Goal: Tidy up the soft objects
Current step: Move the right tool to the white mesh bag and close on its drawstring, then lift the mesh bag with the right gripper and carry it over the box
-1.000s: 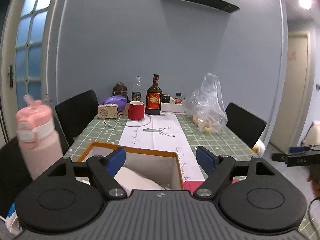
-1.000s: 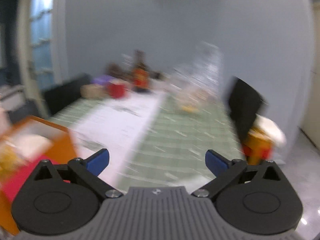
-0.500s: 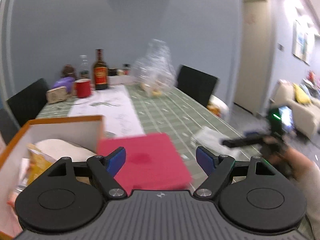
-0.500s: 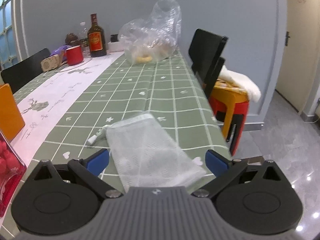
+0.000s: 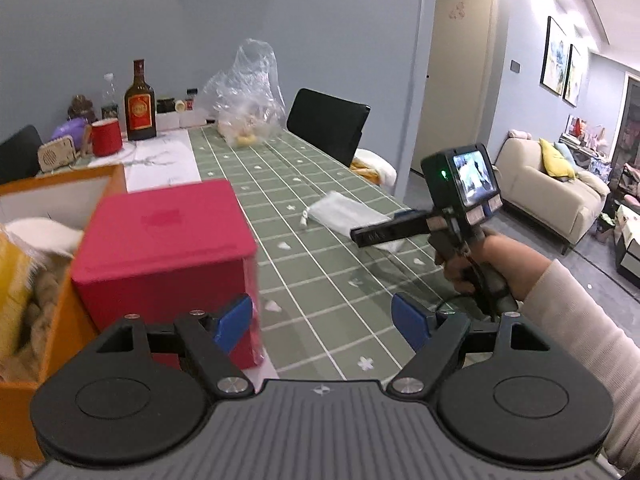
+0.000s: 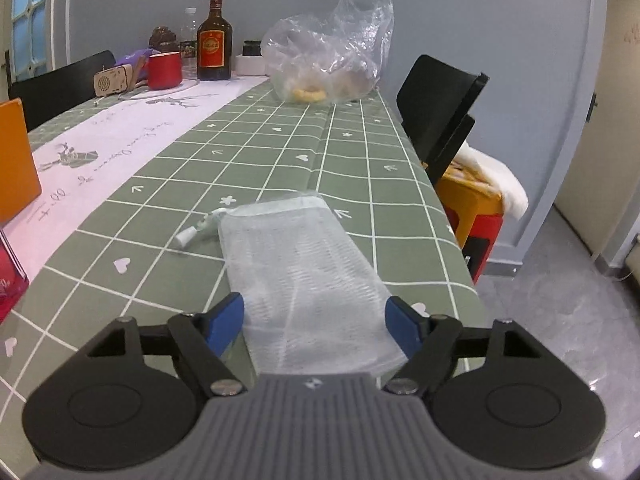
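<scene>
White mesh drawstring pouch flat on green checked worktop, between closing right tongs, pads not yet pressing. Left tongs spread wide, empty, beside red box.

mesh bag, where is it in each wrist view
Left wrist: mesh bag lies right of centre on the green cloth, partly behind the right gripper.
Right wrist: mesh bag fills the lower middle, running in between the closing jaws.
Shared landmark: brown bottle at the far end.
</scene>
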Available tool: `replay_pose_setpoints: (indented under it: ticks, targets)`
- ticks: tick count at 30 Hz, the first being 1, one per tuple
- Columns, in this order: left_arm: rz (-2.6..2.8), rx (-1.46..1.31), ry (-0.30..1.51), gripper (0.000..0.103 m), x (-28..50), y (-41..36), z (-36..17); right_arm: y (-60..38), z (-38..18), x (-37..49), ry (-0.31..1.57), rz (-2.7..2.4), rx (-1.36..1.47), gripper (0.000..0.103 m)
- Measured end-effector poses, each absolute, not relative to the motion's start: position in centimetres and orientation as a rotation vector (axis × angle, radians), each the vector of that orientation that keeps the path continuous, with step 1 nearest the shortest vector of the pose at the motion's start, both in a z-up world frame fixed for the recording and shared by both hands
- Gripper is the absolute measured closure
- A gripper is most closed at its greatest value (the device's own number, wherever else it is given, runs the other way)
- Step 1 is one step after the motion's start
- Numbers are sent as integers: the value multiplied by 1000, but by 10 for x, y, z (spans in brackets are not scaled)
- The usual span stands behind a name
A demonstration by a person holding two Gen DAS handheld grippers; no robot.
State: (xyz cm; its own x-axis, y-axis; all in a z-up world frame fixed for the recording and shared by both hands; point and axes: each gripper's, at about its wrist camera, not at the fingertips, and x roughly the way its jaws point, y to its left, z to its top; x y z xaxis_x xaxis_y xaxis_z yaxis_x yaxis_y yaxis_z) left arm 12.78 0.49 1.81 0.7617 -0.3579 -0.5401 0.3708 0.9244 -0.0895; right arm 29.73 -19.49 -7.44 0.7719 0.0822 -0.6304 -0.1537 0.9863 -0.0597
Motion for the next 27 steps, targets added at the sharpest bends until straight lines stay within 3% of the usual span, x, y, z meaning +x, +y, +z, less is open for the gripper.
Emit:
replay_pose_setpoints:
  ticks: [8,14,18,19,22,27]
  targets:
    - [-348,-12,599,10,121,0,7,-196,-76,295,680,156,-74,30]
    - [-335,17,614,10,113,-1,2,-187,-73,290,669,212,-112,57]
    - [-327,2,628,10,107,1,1,-174,-71,285,671,233,-162,90]
    - [-327,-4,628,10,105,2,1,-169,-71,283,668,233,-193,95]
    - [-323,-19,625,10,102,4,1,-163,-72,279,660,241,-240,102]
    - [-307,-48,640,14,103,5,2,-173,-66,280,658,243,-175,103]
